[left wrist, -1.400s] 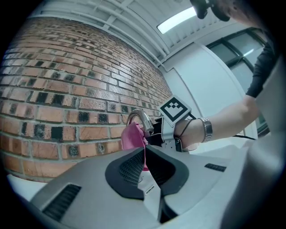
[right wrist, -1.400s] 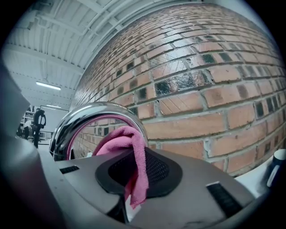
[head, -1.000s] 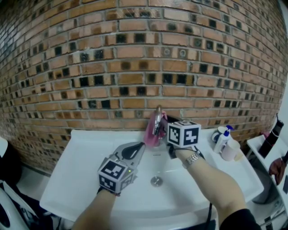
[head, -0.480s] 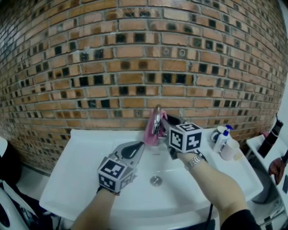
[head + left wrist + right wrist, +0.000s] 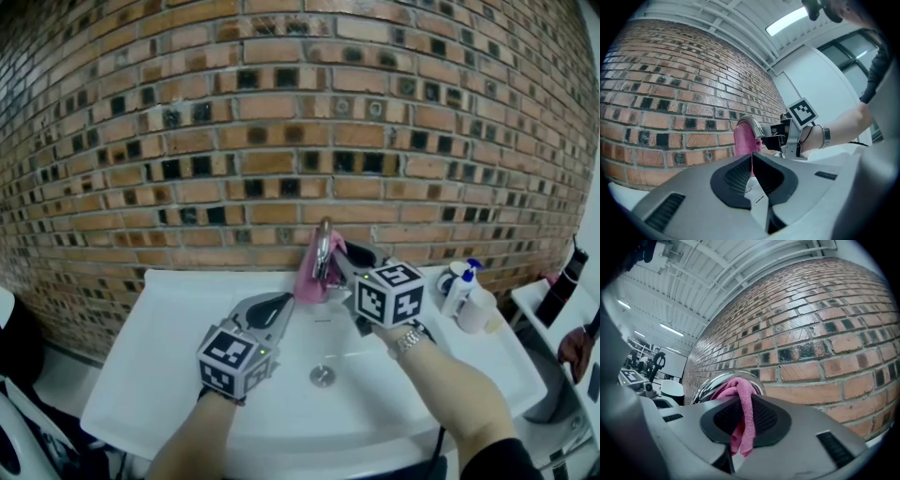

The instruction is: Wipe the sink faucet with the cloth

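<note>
A chrome faucet (image 5: 324,246) stands at the back of the white sink (image 5: 178,319), against the brick wall. A pink cloth (image 5: 309,273) drapes over the faucet's left side and hangs down. My right gripper (image 5: 343,255) comes in from the right, shut on the cloth (image 5: 742,420), which it pinches against the curved spout (image 5: 708,385). My left gripper (image 5: 283,303) hovers over the basin left of the faucet, its jaws shut and empty. In the left gripper view the faucet (image 5: 751,125) and cloth (image 5: 743,140) lie just beyond its closed tips (image 5: 751,157).
The drain (image 5: 322,376) sits in the basin below the faucet. A small pump bottle (image 5: 462,287) and a white cup (image 5: 477,312) stand on the sink's right rim. The brick wall (image 5: 281,141) rises directly behind the faucet.
My right gripper has shifted a little right and toward me and rolled, drawing the cloth along the faucet. The left gripper has stayed where it was.
</note>
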